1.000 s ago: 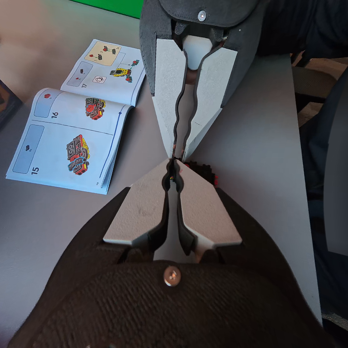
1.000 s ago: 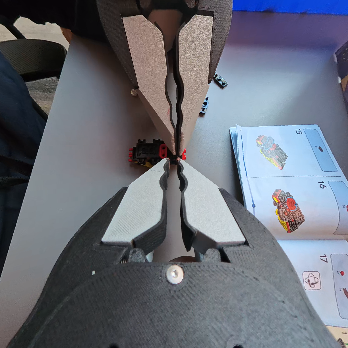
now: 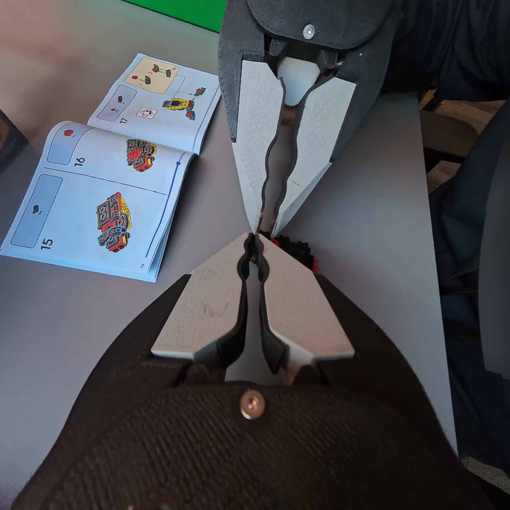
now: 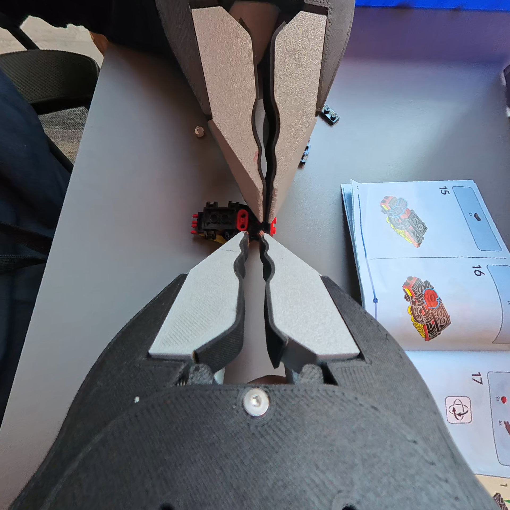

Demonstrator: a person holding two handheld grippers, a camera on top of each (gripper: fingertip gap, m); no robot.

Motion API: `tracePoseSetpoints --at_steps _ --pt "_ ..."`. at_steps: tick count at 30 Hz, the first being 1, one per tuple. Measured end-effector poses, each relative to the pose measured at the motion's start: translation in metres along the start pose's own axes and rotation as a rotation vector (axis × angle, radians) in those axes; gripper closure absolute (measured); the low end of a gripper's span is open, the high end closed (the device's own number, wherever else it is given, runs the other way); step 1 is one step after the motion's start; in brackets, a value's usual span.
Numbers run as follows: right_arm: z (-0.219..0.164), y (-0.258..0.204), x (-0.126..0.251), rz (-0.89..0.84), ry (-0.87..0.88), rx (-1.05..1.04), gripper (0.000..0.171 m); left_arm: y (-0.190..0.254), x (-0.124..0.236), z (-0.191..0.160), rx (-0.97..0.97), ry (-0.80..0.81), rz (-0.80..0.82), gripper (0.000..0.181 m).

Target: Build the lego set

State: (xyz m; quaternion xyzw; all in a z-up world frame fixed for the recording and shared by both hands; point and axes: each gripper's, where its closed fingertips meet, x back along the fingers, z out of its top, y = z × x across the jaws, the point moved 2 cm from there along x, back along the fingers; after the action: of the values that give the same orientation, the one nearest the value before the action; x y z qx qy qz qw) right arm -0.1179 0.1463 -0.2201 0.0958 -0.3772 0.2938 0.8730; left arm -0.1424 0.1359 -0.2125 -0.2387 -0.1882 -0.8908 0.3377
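- Starting at the left of the right wrist view, a black chair [image 4: 49,77] stands by the table edge, with a person's dark clothes [image 4: 24,171] below it.
- Next comes the grey table [image 4: 132,276], smooth and plain.
- A tiny pale round piece [image 4: 199,131] sits alone on the table.
- The lego model [image 4: 220,220], black with red and yellow bits, lies on the table near the middle.
- The left gripper [image 4: 266,218] reaches in from the top. Its fingers are pressed together, and the tips touch the right end of the model.
- The right gripper [image 4: 254,234] comes from the bottom. Its tips have a thin gap and seem to pinch a small dark bit of the model, nose to nose with the other gripper.
- Two small dark pieces [image 4: 330,114] lie just right of the left gripper, one partly hidden.
- An open booklet [image 4: 427,262] with pictures lies flat on the right.
- A blue strip [image 4: 427,2] runs along the far edge of the table.
- In the left wrist view, a green patch [image 3: 179,13] shows past the table at the top.
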Motion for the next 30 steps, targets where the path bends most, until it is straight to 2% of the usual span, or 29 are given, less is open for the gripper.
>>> tracePoseSetpoints --at_steps 1,30 --pt "0.0 0.0 0.0 -0.001 -0.001 0.001 0.167 0.0009 -0.0003 -0.0001 -0.004 -0.001 -0.004 0.181" --pt "0.0029 -0.0033 -0.0019 0.018 -0.004 0.012 0.167 0.007 -0.0027 -0.0045 -0.041 -0.034 -0.011 0.181"
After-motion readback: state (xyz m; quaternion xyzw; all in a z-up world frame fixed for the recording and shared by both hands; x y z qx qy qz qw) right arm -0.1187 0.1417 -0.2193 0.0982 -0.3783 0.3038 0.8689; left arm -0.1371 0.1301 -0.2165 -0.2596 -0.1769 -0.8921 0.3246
